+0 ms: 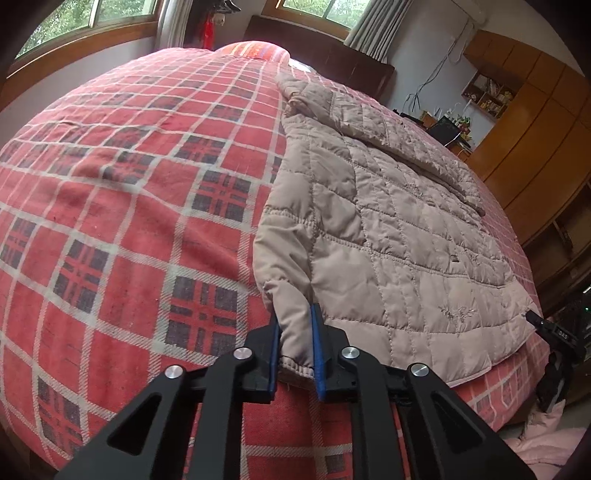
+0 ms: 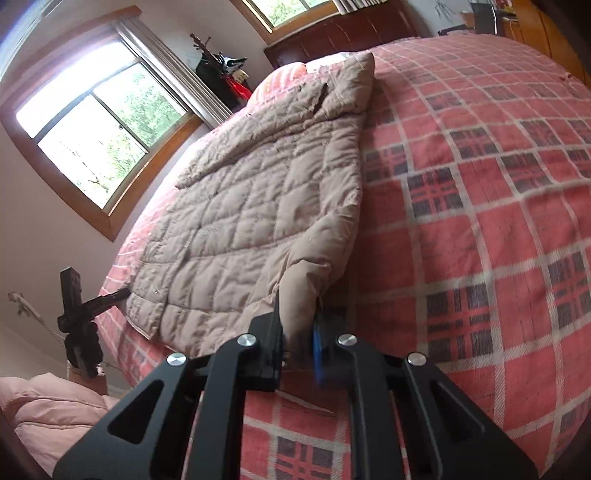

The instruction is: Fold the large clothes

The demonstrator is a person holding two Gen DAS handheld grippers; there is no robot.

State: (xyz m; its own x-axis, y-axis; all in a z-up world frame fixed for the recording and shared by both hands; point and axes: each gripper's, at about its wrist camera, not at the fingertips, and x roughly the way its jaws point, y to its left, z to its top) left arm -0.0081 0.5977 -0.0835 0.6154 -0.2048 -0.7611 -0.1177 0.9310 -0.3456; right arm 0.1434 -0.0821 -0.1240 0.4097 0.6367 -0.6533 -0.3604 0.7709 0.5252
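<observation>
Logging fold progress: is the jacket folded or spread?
Partly folded: the jacket lies flat on the bed, one sleeve laid across it.

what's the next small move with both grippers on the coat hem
Probably lift both corners and carry the hem toward the collar. The left gripper and right gripper each pinch the quilted coat, which lies flat on the plaid bed.

- A bed with a red plaid bedspread [image 1: 129, 192] fills most of the room.
- A dark wooden headboard [image 1: 325, 40] stands against a pale wall.
- Wood-framed windows [image 2: 99, 125] let in bright daylight; green trees show outside.
- Striped curtains [image 1: 380, 26] hang beside them.
- Orange-brown wooden cabinets [image 1: 532, 122] line one wall, with a cluttered shelf niche [image 1: 487, 94].
</observation>
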